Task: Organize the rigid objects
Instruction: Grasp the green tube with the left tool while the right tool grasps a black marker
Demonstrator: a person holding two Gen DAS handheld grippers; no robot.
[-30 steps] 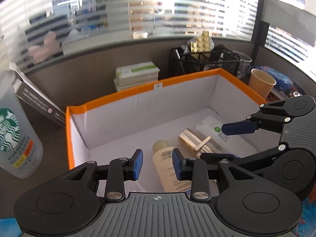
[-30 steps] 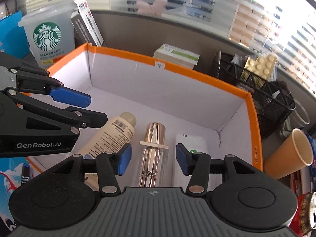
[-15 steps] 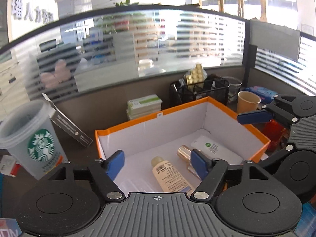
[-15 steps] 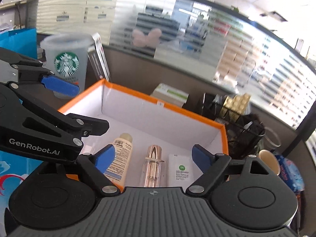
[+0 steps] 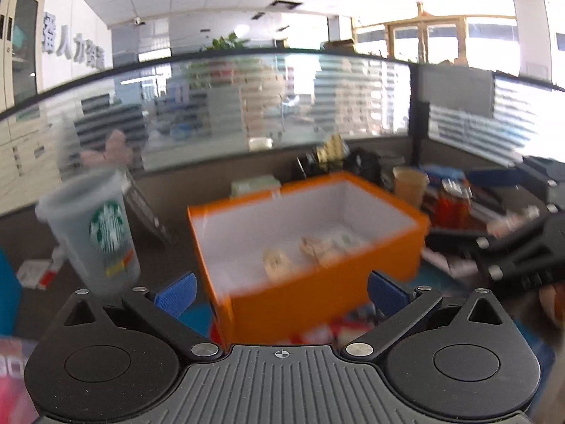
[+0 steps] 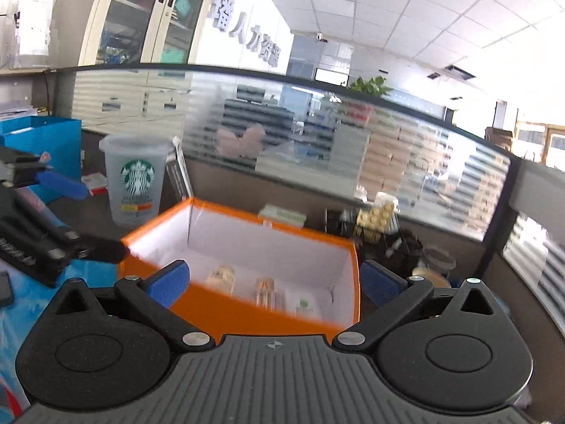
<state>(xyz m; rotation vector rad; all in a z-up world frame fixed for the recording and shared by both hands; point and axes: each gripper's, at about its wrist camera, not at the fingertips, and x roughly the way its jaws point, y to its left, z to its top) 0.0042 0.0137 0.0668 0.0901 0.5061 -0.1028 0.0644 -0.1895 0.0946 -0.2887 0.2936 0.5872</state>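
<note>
Both grippers' jaws are opening, nothing between them. Left gripper [image 5: 280, 291] and right gripper [image 6: 273, 281] are aimed at the orange box [image 6: 247, 312] at frame centre. Three items are seen lying inside: cream bottle [image 6: 221, 277], gold bottle [image 6: 265, 291], white pack [image 6: 305, 305], long axes pointing away. Neither gripper is judged clearly nearer.

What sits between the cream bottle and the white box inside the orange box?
The gold bottle lies between the cream bottle and the white box, on the floor of the orange box. Right wrist view shows it; left wrist view is blurred.
</note>
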